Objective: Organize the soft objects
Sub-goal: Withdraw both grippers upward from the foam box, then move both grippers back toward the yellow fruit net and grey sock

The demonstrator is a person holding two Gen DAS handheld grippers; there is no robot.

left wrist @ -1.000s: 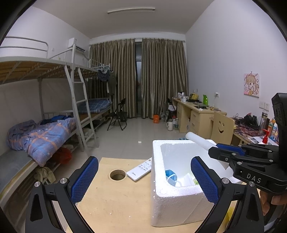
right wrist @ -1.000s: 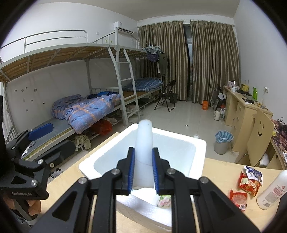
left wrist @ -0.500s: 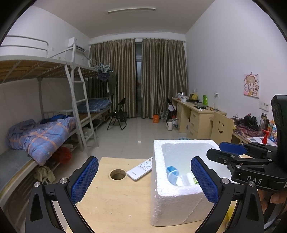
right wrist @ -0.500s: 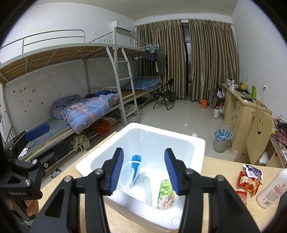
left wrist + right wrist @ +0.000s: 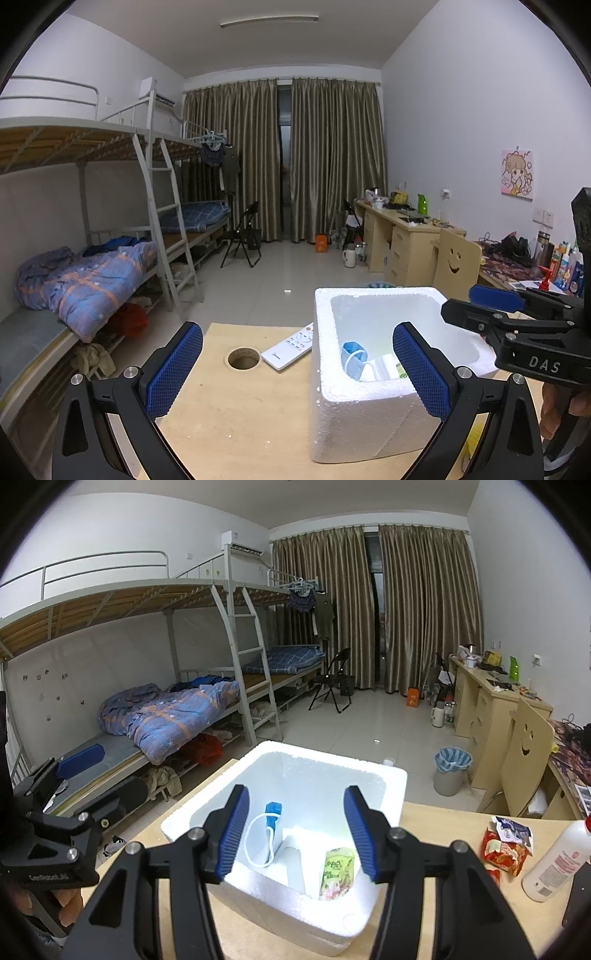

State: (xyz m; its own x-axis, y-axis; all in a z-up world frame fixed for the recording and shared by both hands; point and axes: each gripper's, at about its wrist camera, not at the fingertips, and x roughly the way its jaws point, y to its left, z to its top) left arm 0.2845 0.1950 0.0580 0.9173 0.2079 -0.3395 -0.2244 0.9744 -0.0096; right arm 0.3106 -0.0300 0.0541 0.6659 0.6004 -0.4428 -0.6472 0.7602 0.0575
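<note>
Right gripper (image 5: 297,829) hovers jaws wide, empty, over foam box (image 5: 384,775) holding white roll (image 5: 295,849), mask (image 5: 271,825), green pack (image 5: 338,871), likely for collecting softs; left gripper (image 5: 297,363) wide, empty beside it.

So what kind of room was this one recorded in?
Most likely a shared dormitory room: metal bunk beds with a ladder along one wall, study desks along the other, curtains at the far end.
</note>
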